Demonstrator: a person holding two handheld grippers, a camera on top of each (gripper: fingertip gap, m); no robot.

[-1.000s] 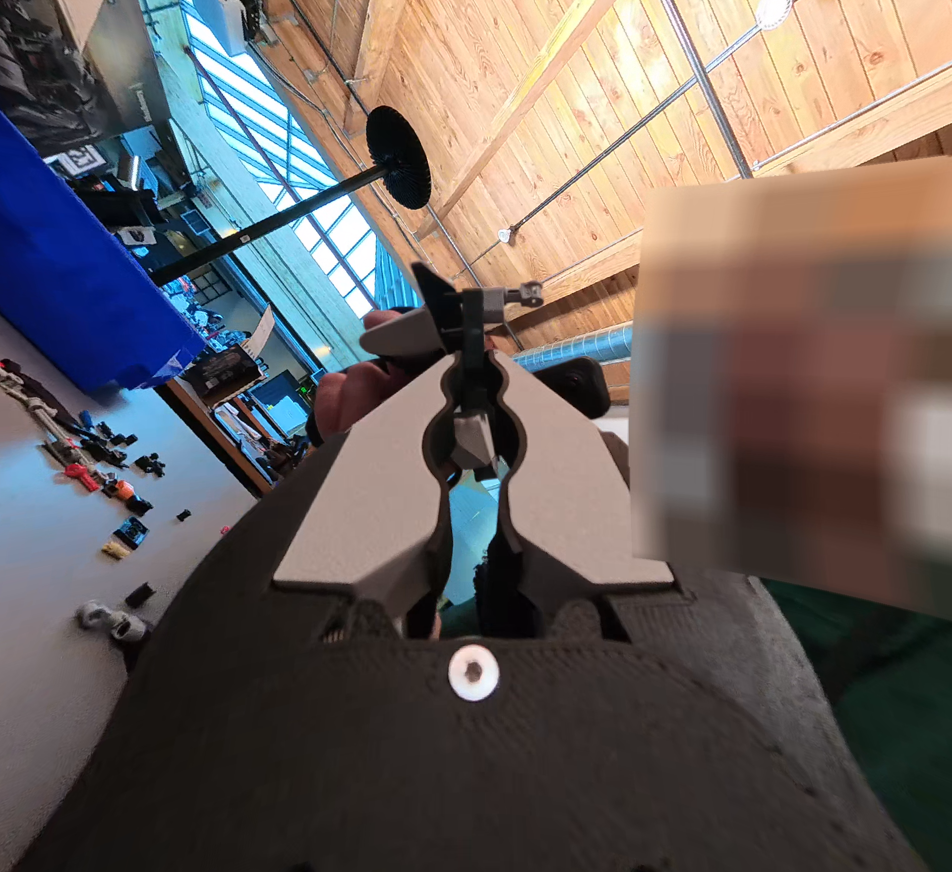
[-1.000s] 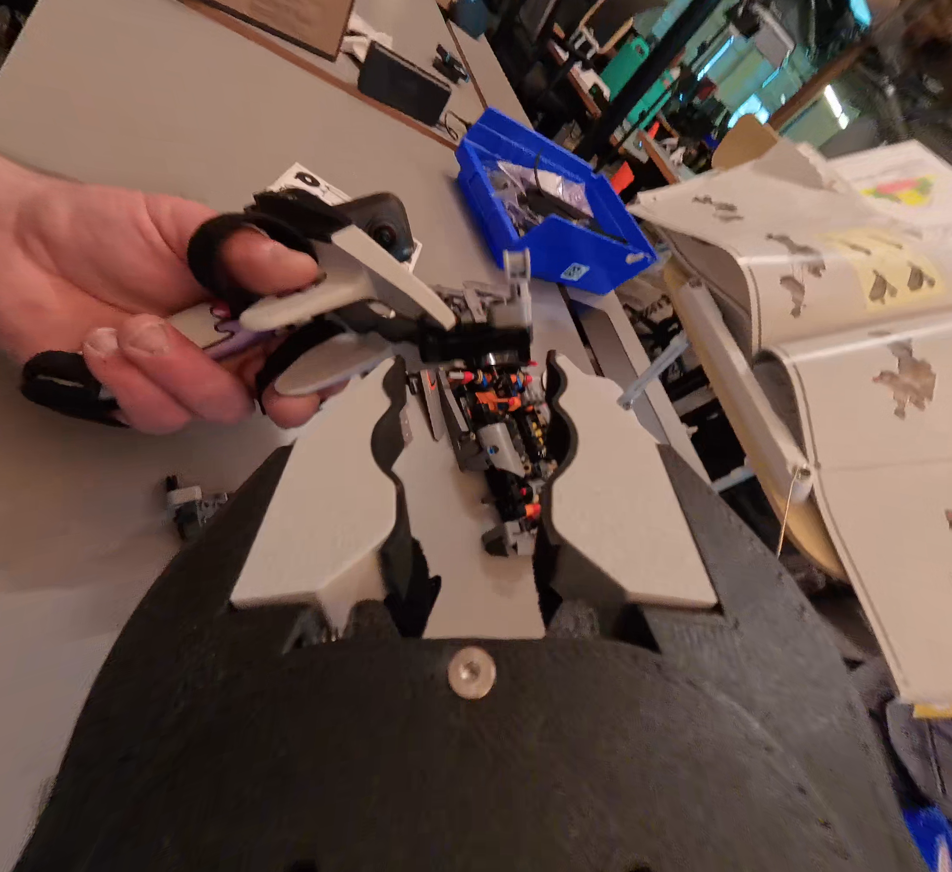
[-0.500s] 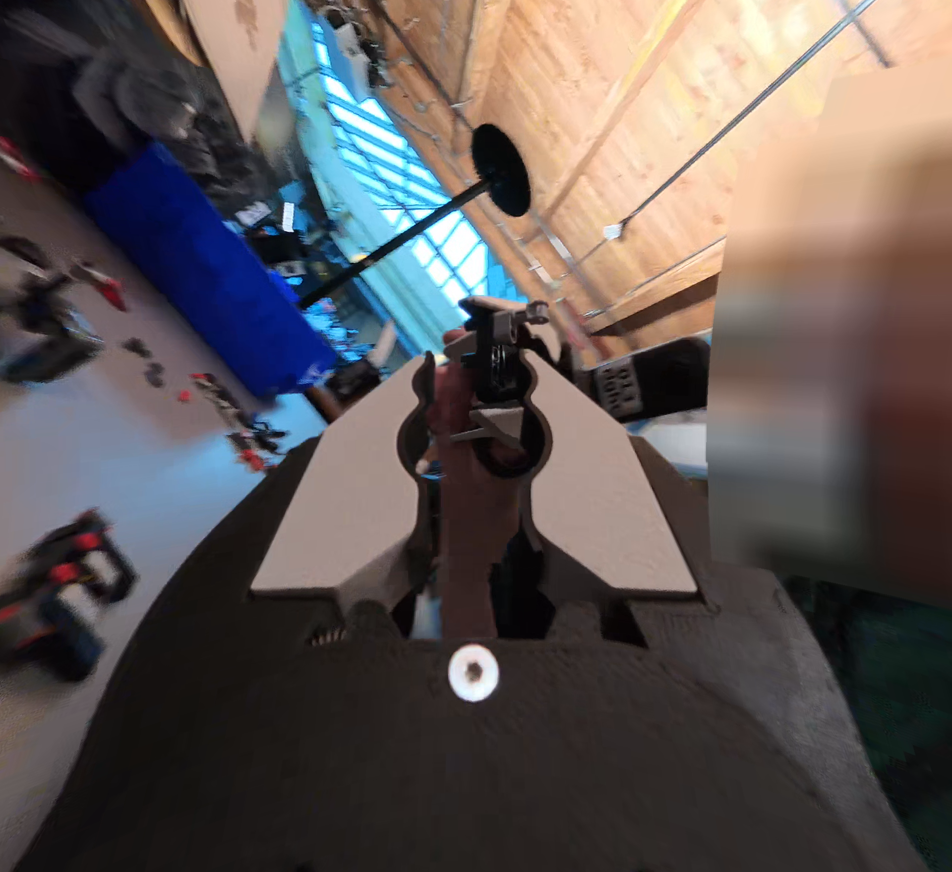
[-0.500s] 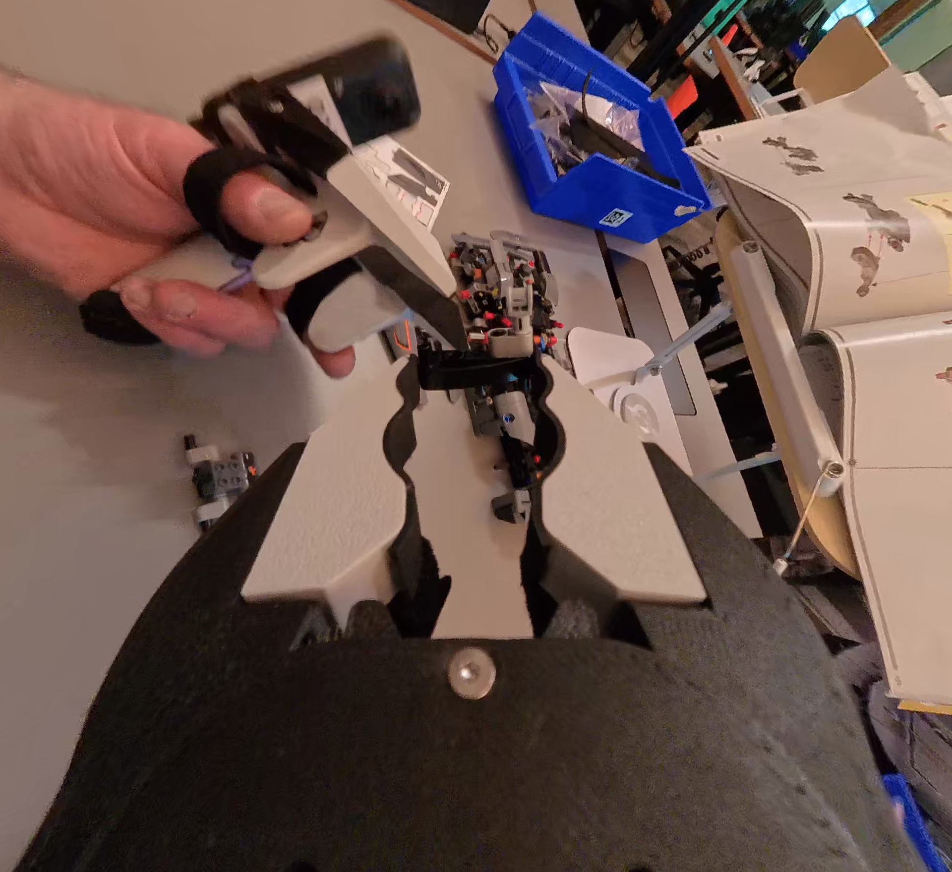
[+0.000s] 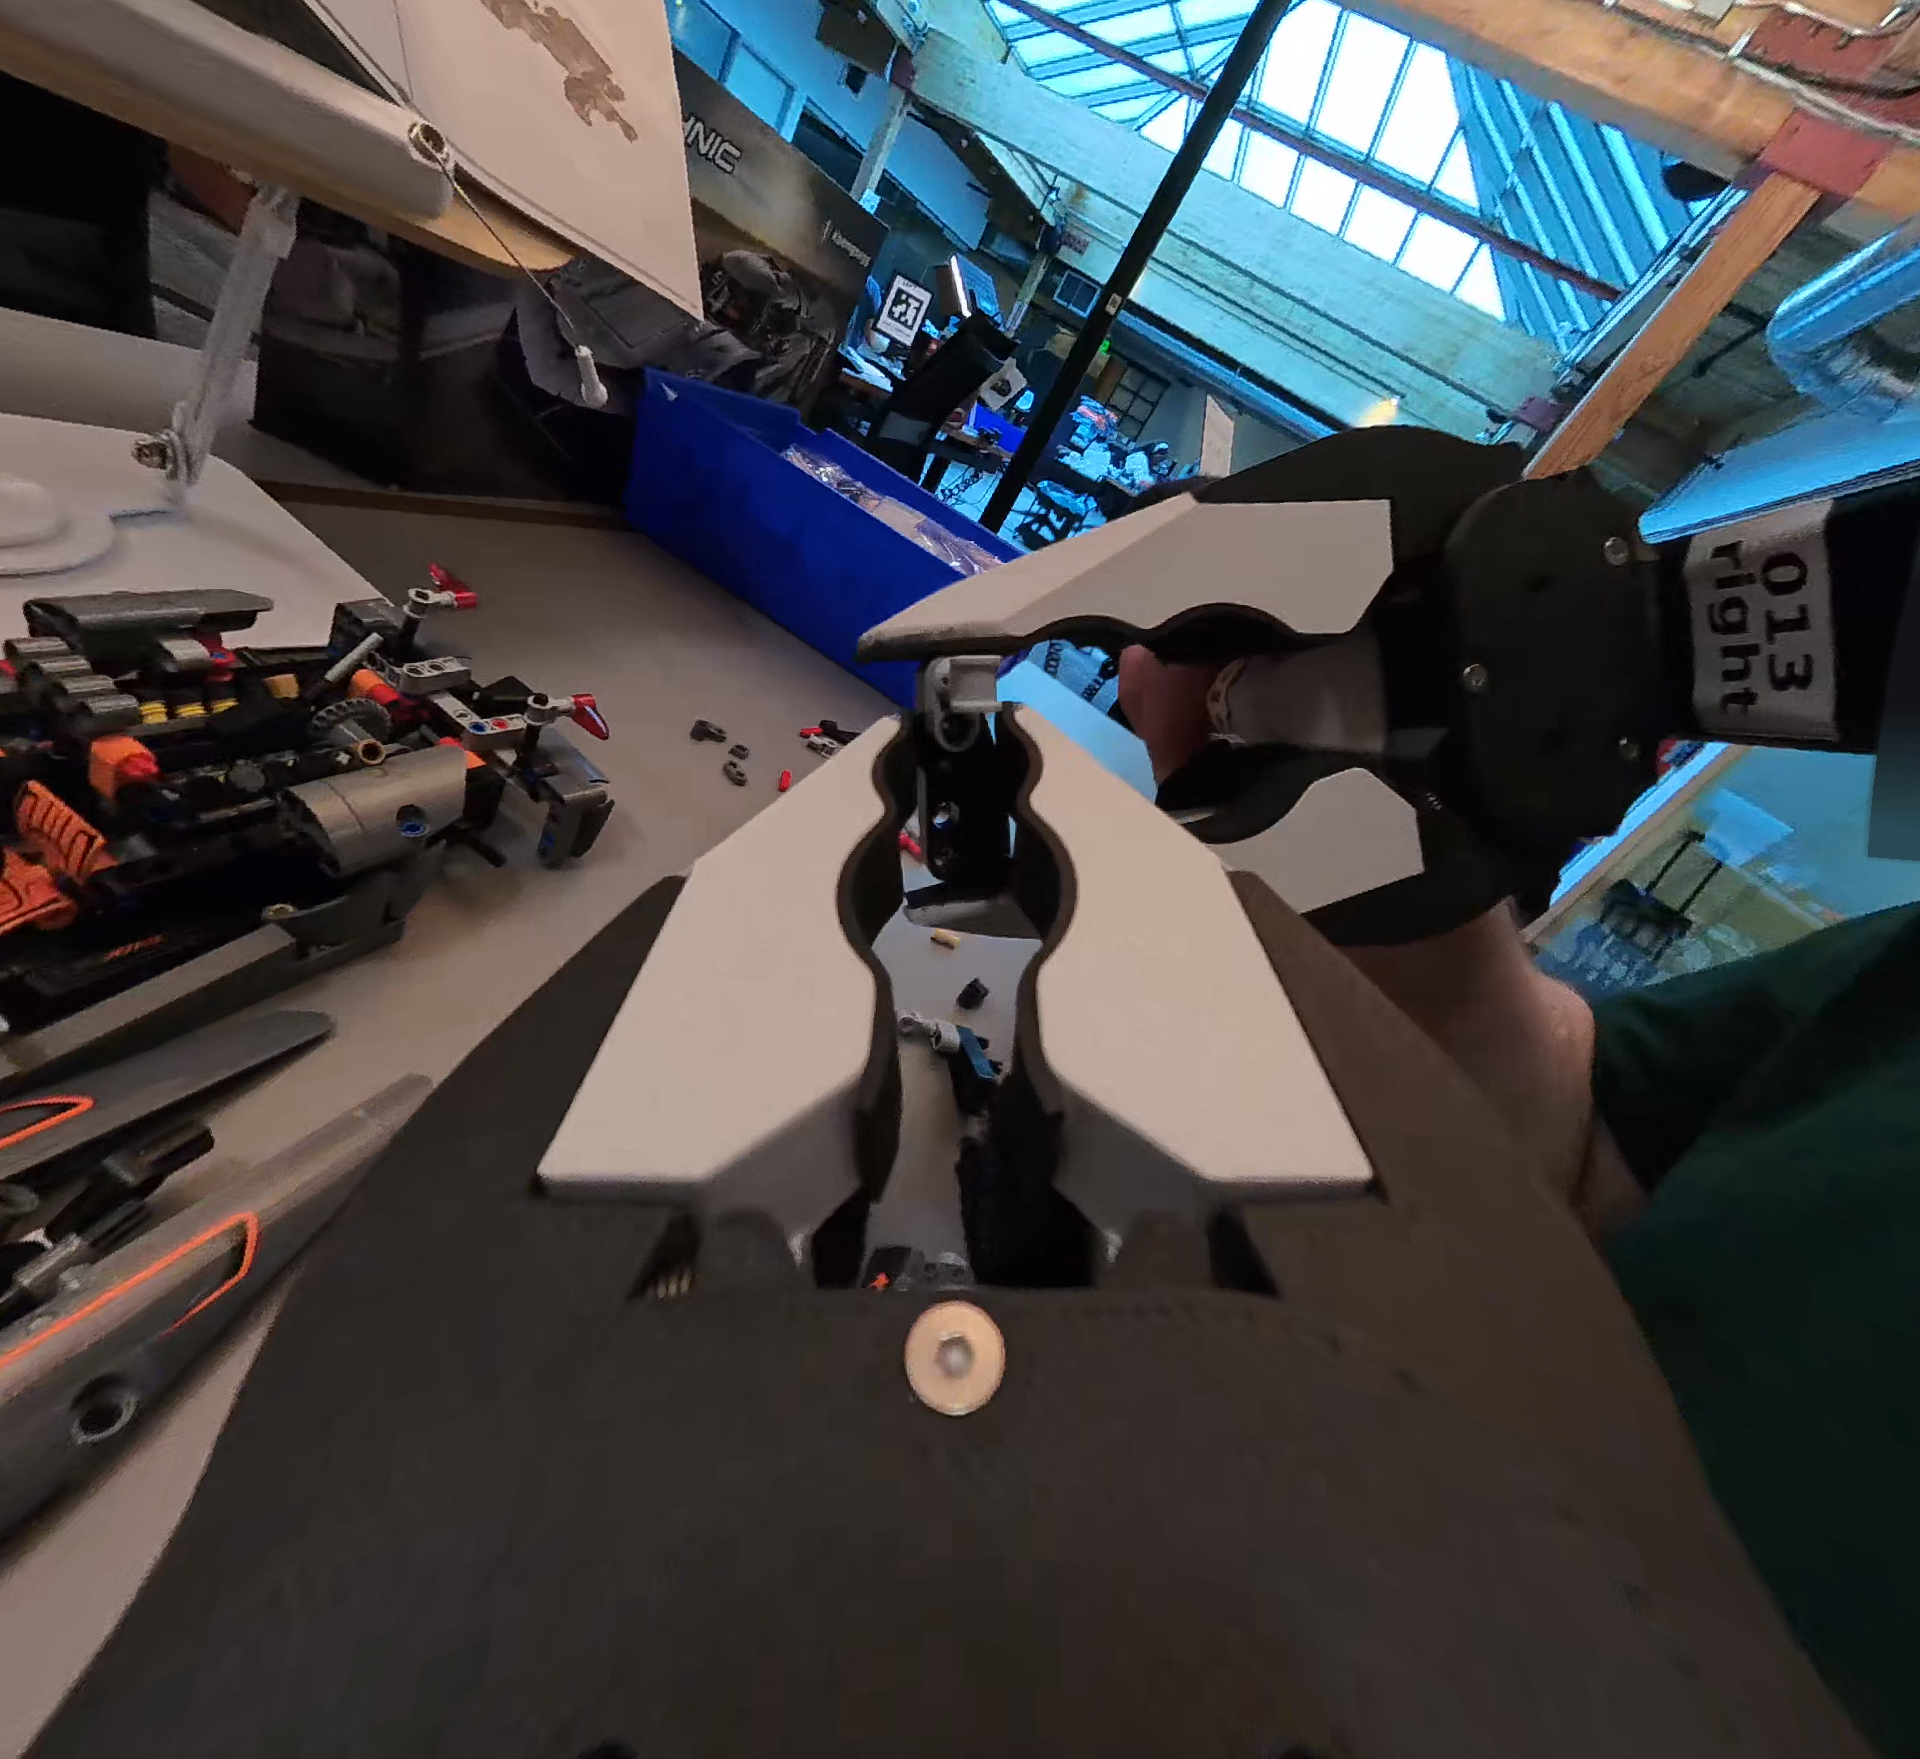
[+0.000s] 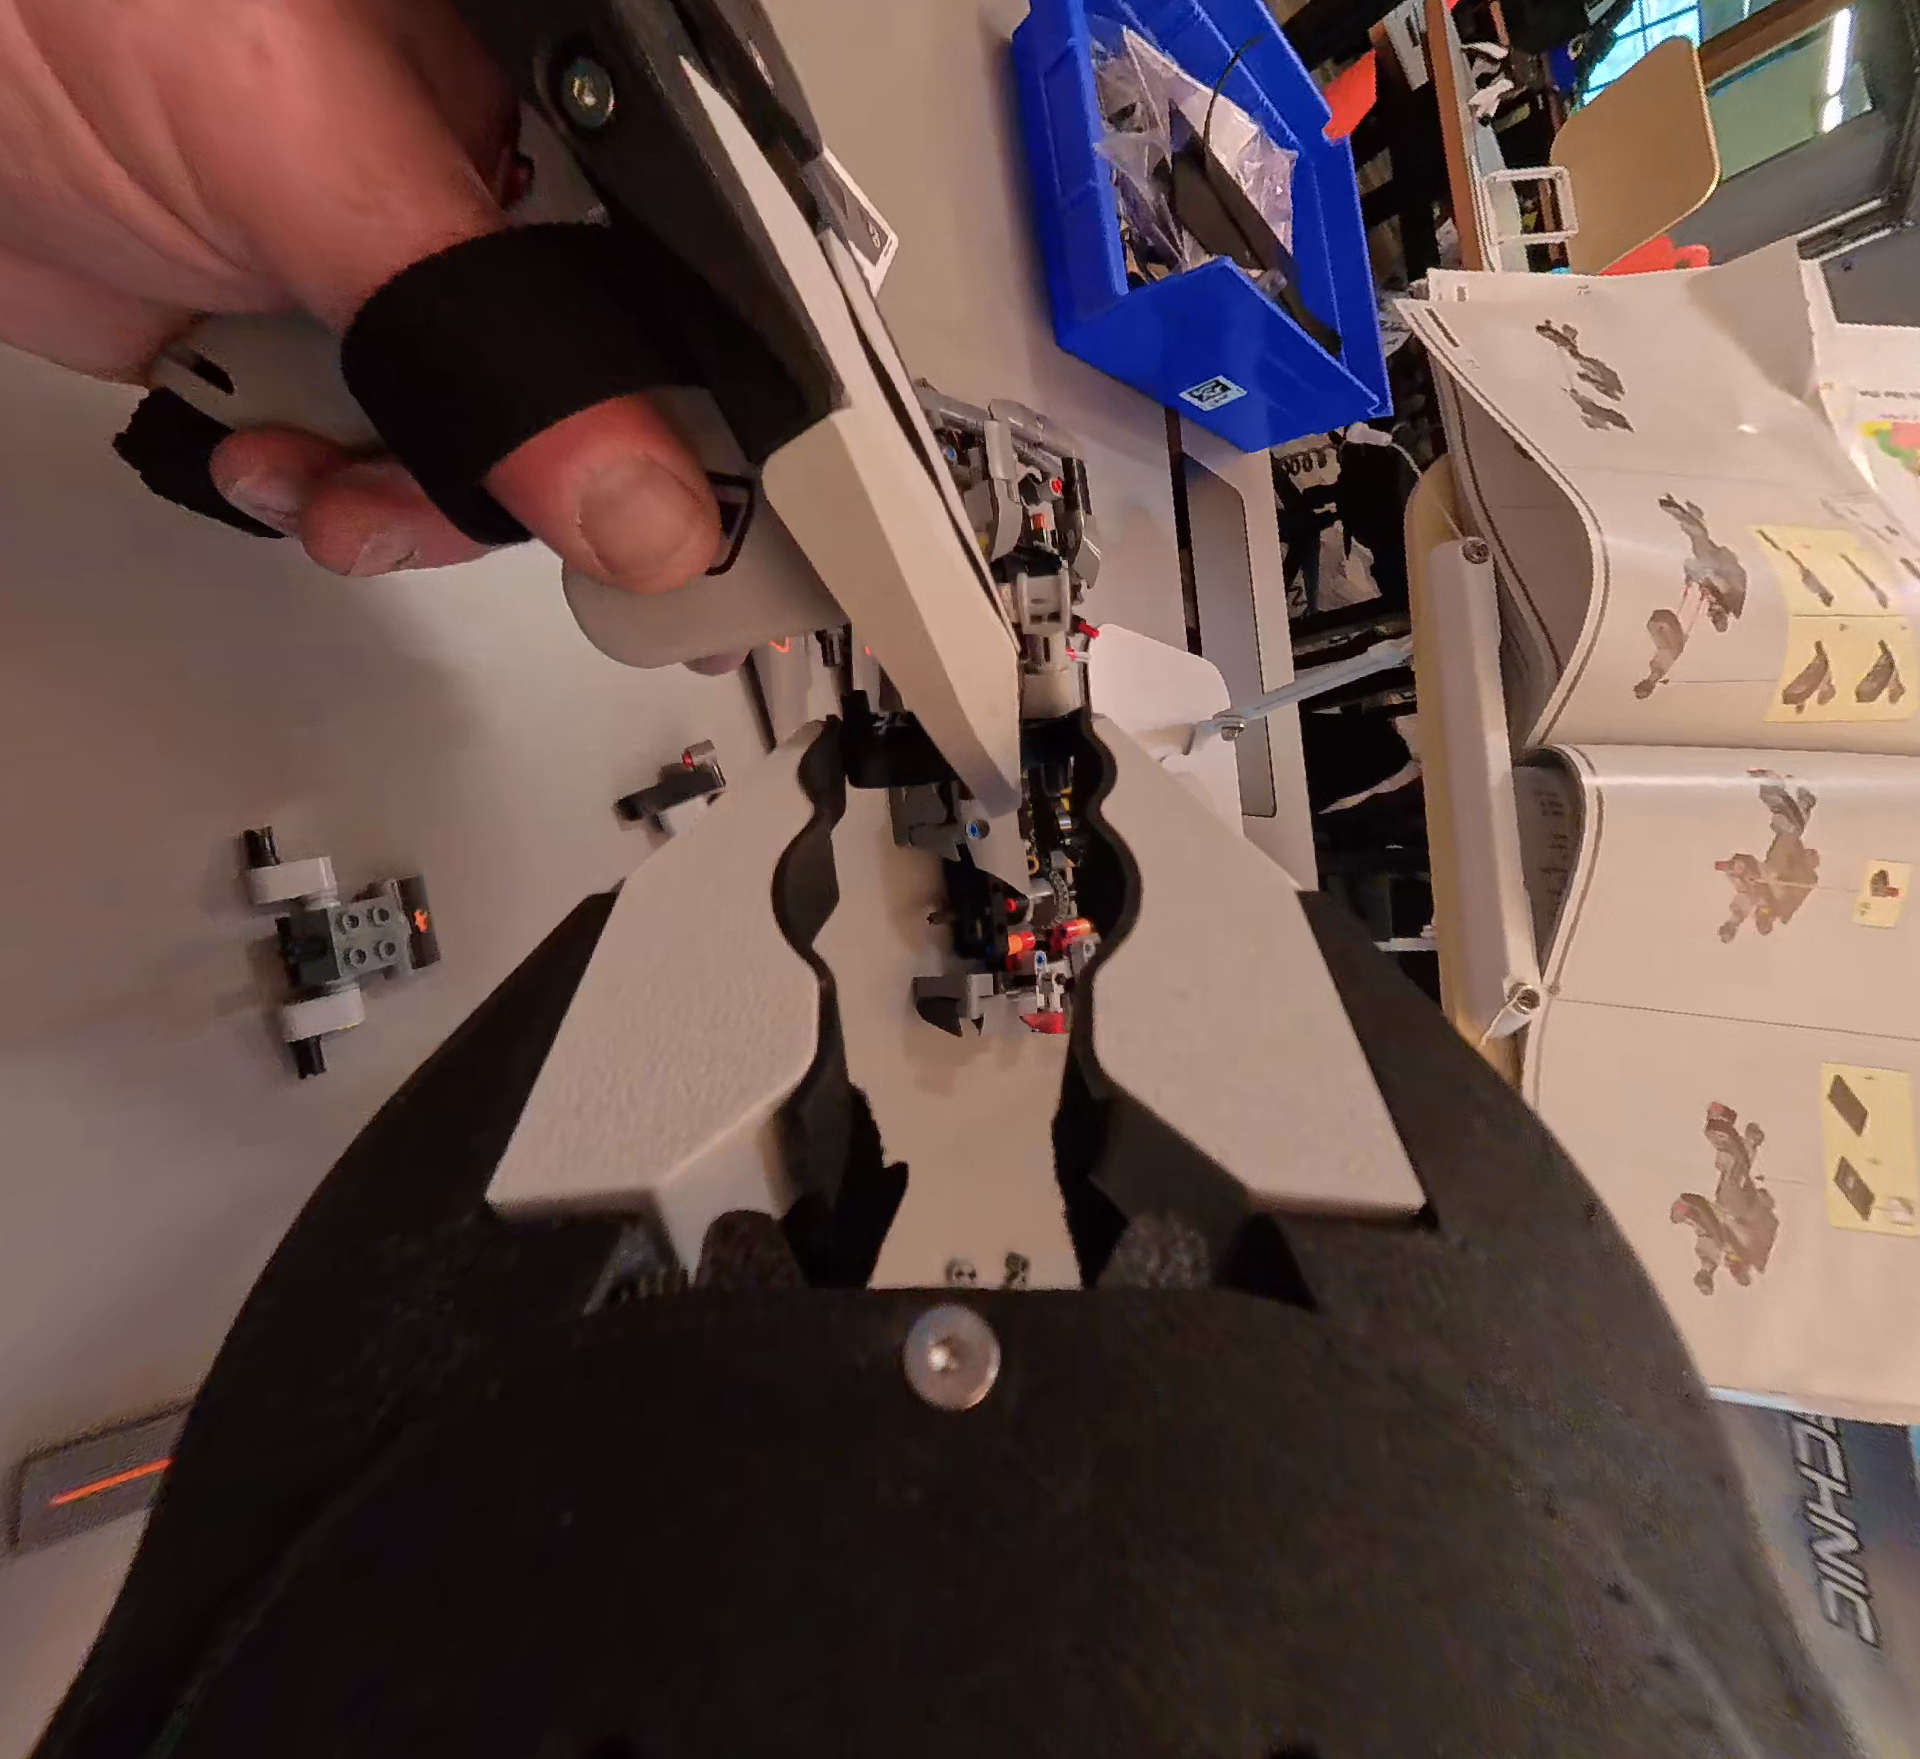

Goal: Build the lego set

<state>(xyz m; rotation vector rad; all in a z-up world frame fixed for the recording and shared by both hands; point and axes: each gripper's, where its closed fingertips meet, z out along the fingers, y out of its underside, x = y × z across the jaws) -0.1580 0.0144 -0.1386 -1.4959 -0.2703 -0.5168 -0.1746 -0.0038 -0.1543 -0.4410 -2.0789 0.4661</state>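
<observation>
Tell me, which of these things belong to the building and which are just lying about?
In use:
left tongs, shut on a small black and grey lego piece
right tongs, open
half-built lego car
instruction book

Lying about:
blue bin
small wheel-axle assembly
loose lego bits

You see a black piece (image 5: 961, 810) with a grey connector on top, upright, clamped between the left gripper's (image 5: 958, 743) fingertips. The half-built car (image 5: 260, 774), black, grey and orange, lies on the table (image 5: 644, 629) beside loose parts (image 5: 748, 753).
</observation>
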